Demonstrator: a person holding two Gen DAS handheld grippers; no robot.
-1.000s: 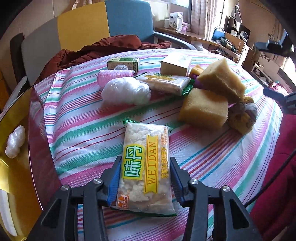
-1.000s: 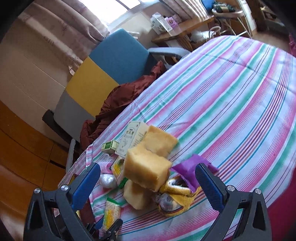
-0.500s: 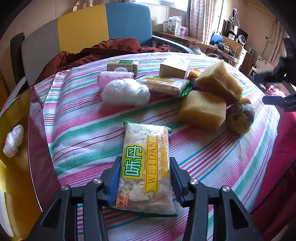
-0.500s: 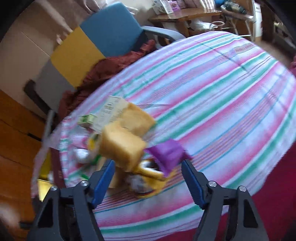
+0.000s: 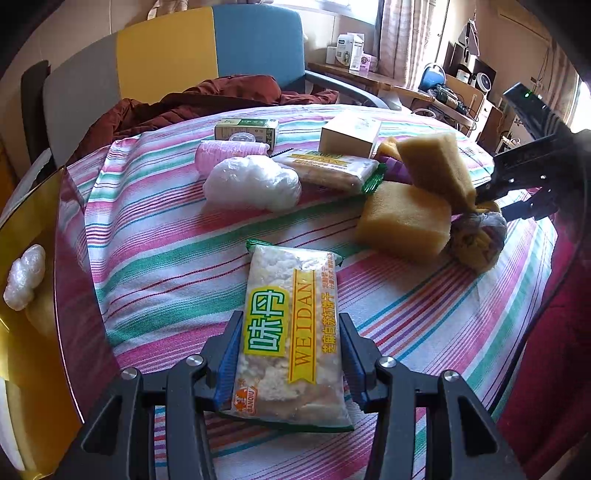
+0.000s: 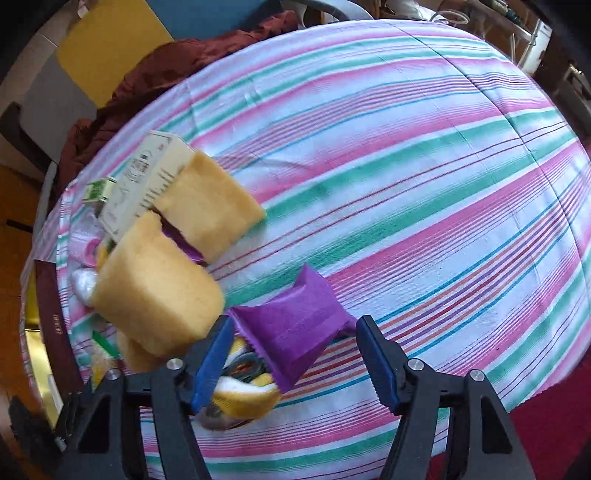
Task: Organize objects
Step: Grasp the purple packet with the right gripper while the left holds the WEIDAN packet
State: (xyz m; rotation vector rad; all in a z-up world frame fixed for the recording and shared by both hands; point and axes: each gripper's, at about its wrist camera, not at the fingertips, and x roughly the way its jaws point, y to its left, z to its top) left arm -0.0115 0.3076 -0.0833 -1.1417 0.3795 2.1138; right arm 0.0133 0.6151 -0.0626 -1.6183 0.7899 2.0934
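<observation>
Over the striped bench, the left gripper (image 5: pixel 288 354) clamps the cracker packet (image 5: pixel 290 332); the right gripper (image 6: pixel 295 354) straddles the purple sachet (image 6: pixel 295 328), pads apparently not touching. Careful: closing crooked could nudge the leaning sponge (image 6: pixel 159 291) over.

A lived-in home room: a round surface under a pink, green and white striped cloth (image 5: pixel 155 236), a grey, yellow and blue upholstered armchair (image 5: pixel 207 55) with a dark red quilted jacket (image 5: pixel 207 99) thrown over it, patterned curtains (image 5: pixel 402 33) by a window, and a cluttered wooden side desk (image 5: pixel 373 75) carrying small boxes.
</observation>
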